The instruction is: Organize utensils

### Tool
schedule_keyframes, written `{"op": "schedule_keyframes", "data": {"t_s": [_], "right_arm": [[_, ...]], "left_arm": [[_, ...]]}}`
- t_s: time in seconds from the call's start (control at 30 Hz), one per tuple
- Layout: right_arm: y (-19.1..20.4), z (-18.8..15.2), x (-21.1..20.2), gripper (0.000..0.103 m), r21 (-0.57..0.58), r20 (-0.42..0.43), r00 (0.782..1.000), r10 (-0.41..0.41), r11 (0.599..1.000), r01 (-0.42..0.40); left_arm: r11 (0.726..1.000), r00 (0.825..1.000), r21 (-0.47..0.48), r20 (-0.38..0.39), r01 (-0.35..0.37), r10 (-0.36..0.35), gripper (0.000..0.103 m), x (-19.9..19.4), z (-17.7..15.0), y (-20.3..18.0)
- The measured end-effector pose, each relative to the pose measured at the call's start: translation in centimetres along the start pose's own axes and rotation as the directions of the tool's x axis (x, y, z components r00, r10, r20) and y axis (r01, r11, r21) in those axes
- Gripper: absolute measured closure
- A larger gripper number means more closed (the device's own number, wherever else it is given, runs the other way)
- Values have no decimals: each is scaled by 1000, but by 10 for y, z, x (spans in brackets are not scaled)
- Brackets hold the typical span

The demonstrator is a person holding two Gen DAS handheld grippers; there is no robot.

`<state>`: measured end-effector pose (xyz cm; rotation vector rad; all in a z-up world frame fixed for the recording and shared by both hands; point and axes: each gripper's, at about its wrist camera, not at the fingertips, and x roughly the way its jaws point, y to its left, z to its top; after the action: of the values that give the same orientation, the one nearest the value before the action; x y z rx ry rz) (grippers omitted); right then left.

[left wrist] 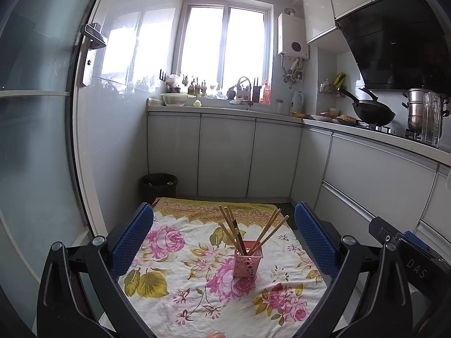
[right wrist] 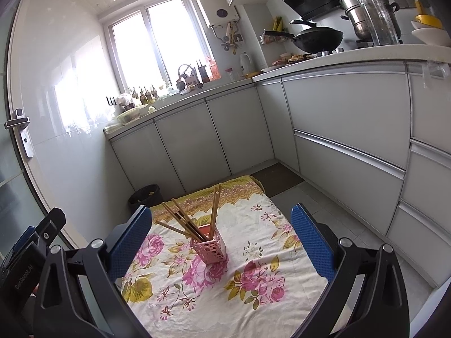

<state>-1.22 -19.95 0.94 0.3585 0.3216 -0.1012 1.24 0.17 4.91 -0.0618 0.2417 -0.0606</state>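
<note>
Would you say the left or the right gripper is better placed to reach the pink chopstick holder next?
Left, marginally: the pink holder sits nearer the centre between the left gripper pads. For the right gripper it lies left of centre. Both are open.

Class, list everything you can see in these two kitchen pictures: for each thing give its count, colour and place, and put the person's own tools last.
Holder: one, pink, upright on the cloth.
Chopsticks: several, mostly tan, standing in the holder, fanned out.
Cloth: one, white with pink flowers, spread on the floor.
Bin: one, black, beyond the cloth's far left corner.
Wok: one, black, on the stove at right.
Steamer pot: one, silver, behind the jug.
Jug: one, clear, on the right counter.
Water heater: one, white, on the wall right of the window.
Left claw: blue pads, open, empty.
Right claw: blue pads, open, empty.
</note>
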Motion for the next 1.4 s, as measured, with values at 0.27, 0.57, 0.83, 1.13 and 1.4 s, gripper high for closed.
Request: {"op": "schedule_keyframes", "data": {"t_s": [0.27,0.57,0.83,1.13,1.4], "right_arm": [[-1,1,0,7,-2,-2,1000,-1,1000,1],[-2,1,1,7,-5,-6,1000,4,1000,-4],[-2,0,2,7,-6,-9,1000,3,1000,-3],[-8,0,7,7,-4,-23,1000,0,1000,0],[-11,-2,12,7,5,-36,999,-1,1000,1]], "left_arm": [[1000,1000,0,-2,-1,1,7,0,2,-1],[1000,1000,14,-6,-5,5,7,0,2,-1],[999,999,24,-8,-39,39,7,2,3,-2],[997,998,-35,-16,-63,63,7,9,4,10],[998,998,-23,30,-62,63,7,6,7,11]]}}
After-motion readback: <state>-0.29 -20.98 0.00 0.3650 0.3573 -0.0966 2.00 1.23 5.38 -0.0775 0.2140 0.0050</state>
